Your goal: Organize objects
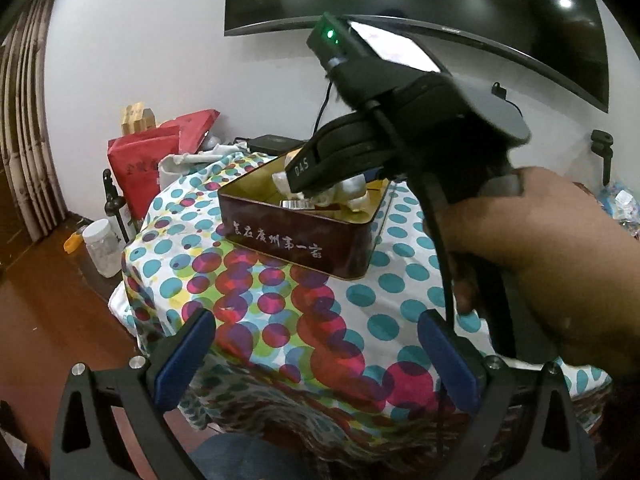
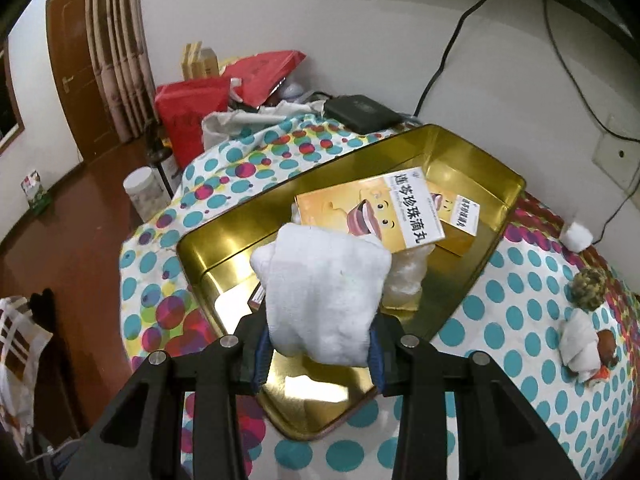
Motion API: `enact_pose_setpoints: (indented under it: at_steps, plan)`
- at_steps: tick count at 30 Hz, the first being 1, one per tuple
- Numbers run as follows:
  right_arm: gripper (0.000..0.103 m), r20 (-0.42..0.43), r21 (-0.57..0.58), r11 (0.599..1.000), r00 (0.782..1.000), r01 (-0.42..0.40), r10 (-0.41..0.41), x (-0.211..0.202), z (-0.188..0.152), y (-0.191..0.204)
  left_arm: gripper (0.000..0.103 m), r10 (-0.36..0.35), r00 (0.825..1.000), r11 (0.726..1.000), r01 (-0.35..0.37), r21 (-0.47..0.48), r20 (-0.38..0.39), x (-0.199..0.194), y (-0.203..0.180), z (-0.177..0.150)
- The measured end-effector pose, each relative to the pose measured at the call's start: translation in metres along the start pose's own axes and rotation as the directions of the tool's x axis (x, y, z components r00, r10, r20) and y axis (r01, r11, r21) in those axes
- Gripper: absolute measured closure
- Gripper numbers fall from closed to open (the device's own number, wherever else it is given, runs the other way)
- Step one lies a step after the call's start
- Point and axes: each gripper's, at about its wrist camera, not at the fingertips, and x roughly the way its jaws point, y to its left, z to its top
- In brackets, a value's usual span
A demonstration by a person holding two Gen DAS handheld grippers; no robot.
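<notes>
A rectangular tin (image 1: 288, 240), maroon outside and gold inside (image 2: 240, 240), stands open on a polka-dot cloth (image 1: 304, 320). It holds two orange medicine boxes, a large one (image 2: 372, 212) and a small one (image 2: 456, 212), and a clear crumpled wrap (image 2: 404, 276). My right gripper (image 2: 320, 344) is shut on a white rolled cloth (image 2: 324, 288) and hangs over the tin's near half. In the left wrist view a hand (image 1: 540, 248) holds that right gripper (image 1: 316, 196) above the tin. My left gripper (image 1: 316, 320) stays open and empty, short of the tin.
On the cloth right of the tin lie a small white roll (image 2: 576, 236), a camouflage ball (image 2: 588, 284) and a white roll with a brown object (image 2: 580, 344). Red bags (image 2: 192, 116), a black device (image 2: 360, 114) and a jar (image 2: 146, 192) crowd the far left.
</notes>
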Motion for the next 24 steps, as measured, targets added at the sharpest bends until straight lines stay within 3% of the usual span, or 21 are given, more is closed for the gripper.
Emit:
enact_pose_setpoints:
  at_steps: [6, 11, 13, 15, 18, 24]
  plan:
    - [0.064, -0.036, 0.070, 0.997, 0.999, 0.035, -0.032, 0.035, 0.029, -0.025, 0.000, 0.001, 1.000, 1.000, -0.001, -0.013, -0.011, 0.005, 0.003, 0.000]
    - [0.051, -0.099, 0.121, 0.989, 0.991, -0.082, 0.094, 0.051, 0.032, -0.034, 0.000, 0.004, 1.000, 1.000, -0.004, -0.018, -0.006, 0.005, 0.004, 0.001]
    - [0.040, -0.071, 0.046, 0.997, 0.996, -0.058, 0.062, 0.037, 0.024, -0.024, 0.000, 0.003, 1.000, 1.000, -0.004, -0.016, -0.011, 0.006, 0.003, 0.000]
    - [0.028, 0.011, 0.012, 0.999, 0.999, -0.046, 0.045, 0.011, 0.013, -0.023, 0.000, -0.004, 1.000, 1.000, 0.004, -0.015, -0.017, 0.007, 0.002, -0.001]
    - [0.012, 0.106, 0.053, 0.998, 0.994, -0.023, 0.017, -0.019, -0.003, -0.039, 0.000, -0.006, 1.000, 1.000, 0.006, 0.005, -0.008, 0.005, -0.003, -0.002]
    - [0.012, 0.149, 0.190, 0.980, 0.985, 0.058, -0.087, -0.051, -0.040, -0.098, 0.000, -0.016, 1.000, 0.999, 0.015, 0.052, 0.011, 0.001, -0.014, -0.003]
